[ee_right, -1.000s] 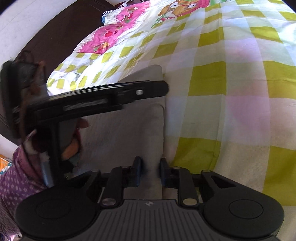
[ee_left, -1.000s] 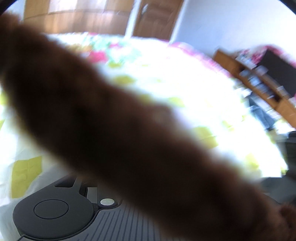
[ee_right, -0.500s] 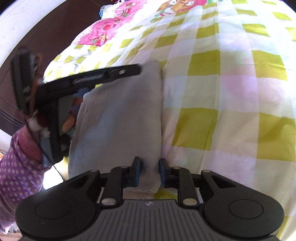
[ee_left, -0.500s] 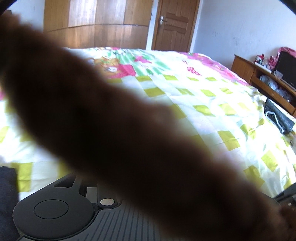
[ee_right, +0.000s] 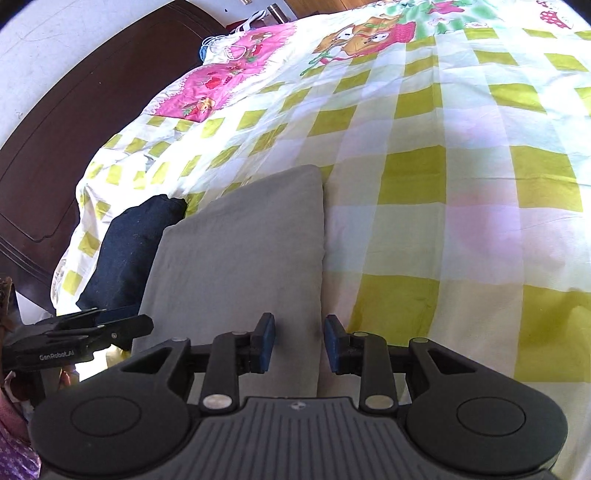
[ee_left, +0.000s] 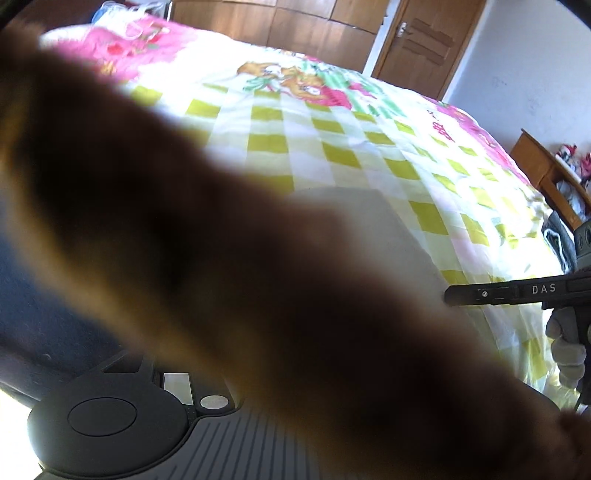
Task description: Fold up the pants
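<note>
Folded grey pants [ee_right: 240, 254] lying flat on the checked bedspread [ee_right: 461, 184], near its front edge, long side running away toward the cartoon print further up the bed. Right gripper [ee_right: 299, 341] just above the near end of the pants, blue pads [ee_right: 266, 341] spread apart with nothing pinched — the right-hand edge of the pants visible in the gap, fabric lying loose below. Dark navy garment [ee_right: 129, 251] bunched just beside the pants on their left, touching or nearly touching them, at the corner of the bedspread. Left gripper [ee_right: 122, 330] low beside that navy garment, left of the pants, seen side-on as a black bar; fingertips too edge-on there to judge. From the left wrist camera, mostly a blurred brown shape [ee_left: 221, 277] right against the lens, covering the fingers — spread or pressed together, cannot tell. Beyond the blur, a strip of the pants [ee_left: 369, 218] on the bedspread [ee_left: 332, 147], and the right gripper's black arm [ee_left: 509, 291] reaching in from the right of the pants, held in a white-gloved hand [ee_left: 565, 339]. Dark wooden headboard [ee_right: 66, 129] past the bedspread's left edge; wooden door [ee_left: 424, 40] and wardrobe [ee_left: 295, 26] beyond the far side of the bed.
</note>
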A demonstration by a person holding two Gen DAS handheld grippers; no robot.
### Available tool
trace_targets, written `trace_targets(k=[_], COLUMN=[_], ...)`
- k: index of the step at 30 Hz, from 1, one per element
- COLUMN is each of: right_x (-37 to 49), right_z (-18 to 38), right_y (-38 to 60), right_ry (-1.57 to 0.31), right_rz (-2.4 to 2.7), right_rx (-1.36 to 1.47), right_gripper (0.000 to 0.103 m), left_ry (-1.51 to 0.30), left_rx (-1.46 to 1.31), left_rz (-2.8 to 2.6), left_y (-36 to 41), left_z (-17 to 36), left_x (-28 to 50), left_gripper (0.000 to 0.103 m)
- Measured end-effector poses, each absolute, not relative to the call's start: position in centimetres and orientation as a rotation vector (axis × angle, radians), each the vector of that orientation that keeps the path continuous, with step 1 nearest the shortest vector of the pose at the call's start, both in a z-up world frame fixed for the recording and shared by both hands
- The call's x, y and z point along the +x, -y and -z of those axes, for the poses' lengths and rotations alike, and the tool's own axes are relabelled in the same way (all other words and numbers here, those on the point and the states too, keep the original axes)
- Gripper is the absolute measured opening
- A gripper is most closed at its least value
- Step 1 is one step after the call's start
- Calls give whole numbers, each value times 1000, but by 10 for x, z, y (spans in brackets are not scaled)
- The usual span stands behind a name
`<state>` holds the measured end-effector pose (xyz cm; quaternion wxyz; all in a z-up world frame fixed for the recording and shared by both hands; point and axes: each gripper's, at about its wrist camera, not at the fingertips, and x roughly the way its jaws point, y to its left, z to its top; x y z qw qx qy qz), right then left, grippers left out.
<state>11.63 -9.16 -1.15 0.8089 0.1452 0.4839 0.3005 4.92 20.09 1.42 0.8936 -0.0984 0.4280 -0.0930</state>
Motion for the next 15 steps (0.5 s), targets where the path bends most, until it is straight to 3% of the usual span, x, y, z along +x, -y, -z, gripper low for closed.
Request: trace_targets(k=[3, 4, 7, 15], right_x=[116, 116, 119, 128], right_z=[12, 14, 13, 13], right_y=[89, 89, 86, 77], right_ry=[-1037, -1042, -1054, -1052], right_rz=[-646, -648, -648, -648], right_rx=[305, 303, 283, 257], right_gripper=[44, 45, 46, 49], left_ry=[-888, -887, -871, -893], left_rx=[-212, -214, -196, -276], left_rz=[175, 172, 182, 146], left_y=[-204, -204, -202, -217], left_z=[-8, -7, -13, 8], left_x=[63, 67, 71, 52], left_gripper=[45, 32, 13, 6])
